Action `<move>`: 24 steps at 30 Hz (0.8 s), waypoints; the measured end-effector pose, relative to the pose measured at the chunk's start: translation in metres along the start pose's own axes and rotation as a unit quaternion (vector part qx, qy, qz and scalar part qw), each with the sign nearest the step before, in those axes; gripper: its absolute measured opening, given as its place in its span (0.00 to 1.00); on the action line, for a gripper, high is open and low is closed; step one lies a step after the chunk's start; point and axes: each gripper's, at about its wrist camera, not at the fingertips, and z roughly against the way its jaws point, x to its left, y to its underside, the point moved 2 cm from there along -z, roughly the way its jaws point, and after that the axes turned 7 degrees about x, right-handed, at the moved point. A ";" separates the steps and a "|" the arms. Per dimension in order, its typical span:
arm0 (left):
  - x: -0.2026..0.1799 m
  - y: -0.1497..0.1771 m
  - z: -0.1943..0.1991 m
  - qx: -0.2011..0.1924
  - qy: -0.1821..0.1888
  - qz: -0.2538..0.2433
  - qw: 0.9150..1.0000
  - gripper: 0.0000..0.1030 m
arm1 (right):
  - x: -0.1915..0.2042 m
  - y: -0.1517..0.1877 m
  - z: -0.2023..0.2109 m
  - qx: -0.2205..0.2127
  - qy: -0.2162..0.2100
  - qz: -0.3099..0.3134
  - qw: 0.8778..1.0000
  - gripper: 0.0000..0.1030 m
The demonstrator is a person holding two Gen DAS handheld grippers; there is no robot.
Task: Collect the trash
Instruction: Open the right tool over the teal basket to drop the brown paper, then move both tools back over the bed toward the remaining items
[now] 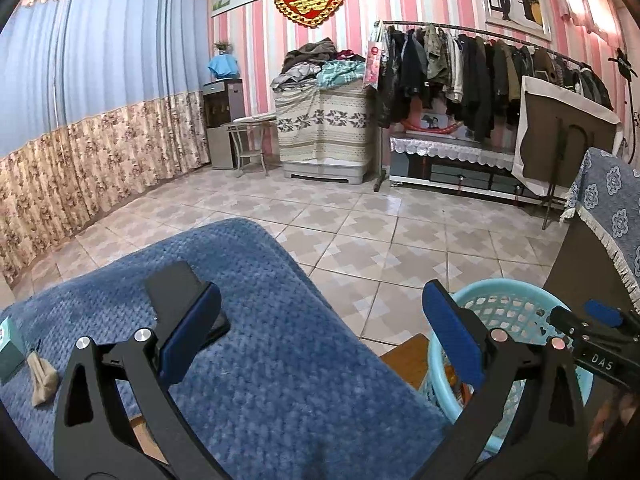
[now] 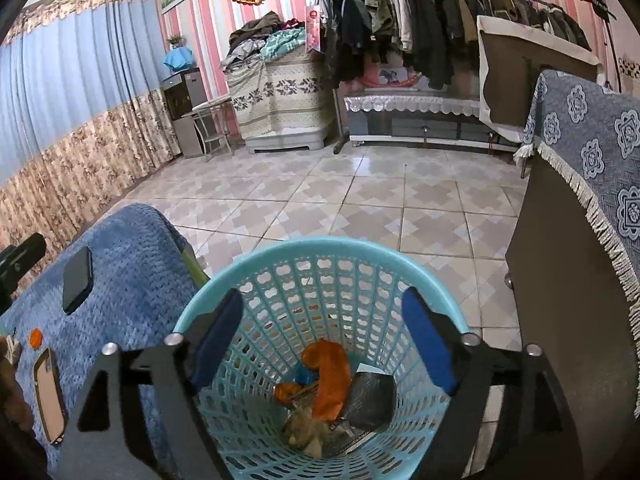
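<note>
The right hand-held gripper (image 2: 320, 344) hangs directly over the light blue basket (image 2: 256, 264), its blue-padded fingers (image 2: 216, 340) spread wide apart with nothing between them. Below it, at the bottom of the basket, lies collected trash: an orange wrapper (image 2: 328, 376), a dark crumpled packet (image 2: 370, 400) just to its right, and a brownish scrap (image 2: 304, 432) nearer the camera. This looks like the moment just after a drop, though that is only a judgement. The left hand-held gripper (image 1: 320, 344) hovers to the left above the surface, which is covered by a blue knitted cloth (image 1: 260, 320); its fingers also stand apart and empty. On the cloth rest a black phone (image 2: 78, 280), partly hidden behind the left finger in the left wrist view, and, near the left edge, a small beige scrap (image 1: 42, 378) beside a teal box (image 1: 10, 346). A small orange bit (image 2: 35, 338) and a phone case (image 2: 48, 396) lie nearer on the cloth. The beige scrap seems the likeliest trash left, so the next move calls for swinging the left hand-held gripper left and down, closing on it, then carrying it right to the basket.
</note>
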 end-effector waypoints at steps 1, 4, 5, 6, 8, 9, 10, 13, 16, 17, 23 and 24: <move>0.004 0.000 0.001 0.001 -0.001 0.002 1.000 0.95 | 0.003 0.000 0.001 -0.002 0.002 0.004 1.000 0.84; 0.016 0.003 0.007 0.002 -0.009 0.007 1.000 0.95 | 0.007 0.000 0.000 -0.003 -0.001 0.009 1.000 0.85; 0.019 0.004 0.008 0.002 -0.012 0.009 1.000 0.95 | 0.009 0.001 0.000 -0.002 -0.003 0.010 1.000 0.86; 0.024 0.005 0.010 0.002 -0.015 0.010 1.000 0.95 | 0.011 0.001 0.000 -0.001 -0.003 0.011 1.000 0.87; 0.036 0.008 0.015 0.002 -0.024 0.015 1.000 0.95 | 0.017 0.002 -0.001 0.000 -0.001 0.020 1.000 0.87; 0.042 0.009 0.017 0.003 -0.027 0.019 0.999 0.95 | 0.019 0.002 0.000 0.000 0.000 0.023 1.000 0.87; 0.050 0.011 0.019 0.003 -0.031 0.023 0.999 0.95 | 0.023 0.003 0.000 0.000 0.002 0.029 1.000 0.87; 0.072 0.019 0.026 0.006 -0.042 0.037 0.998 0.95 | 0.031 0.005 0.001 -0.002 0.001 0.036 0.999 0.87; 0.094 0.026 0.033 0.008 -0.056 0.046 0.997 0.95 | 0.040 0.006 0.003 -0.003 -0.004 0.041 0.999 0.87; 0.102 0.029 0.036 0.008 -0.063 0.048 0.997 0.95 | 0.042 0.006 0.003 -0.004 -0.006 0.042 0.999 0.87; 0.143 0.043 0.048 0.013 -0.090 0.065 0.994 0.95 | 0.061 0.010 0.003 -0.004 -0.004 0.062 0.998 0.87; 0.149 0.046 0.050 0.014 -0.093 0.068 0.993 0.95 | 0.064 0.011 0.003 -0.004 -0.004 0.065 0.998 0.87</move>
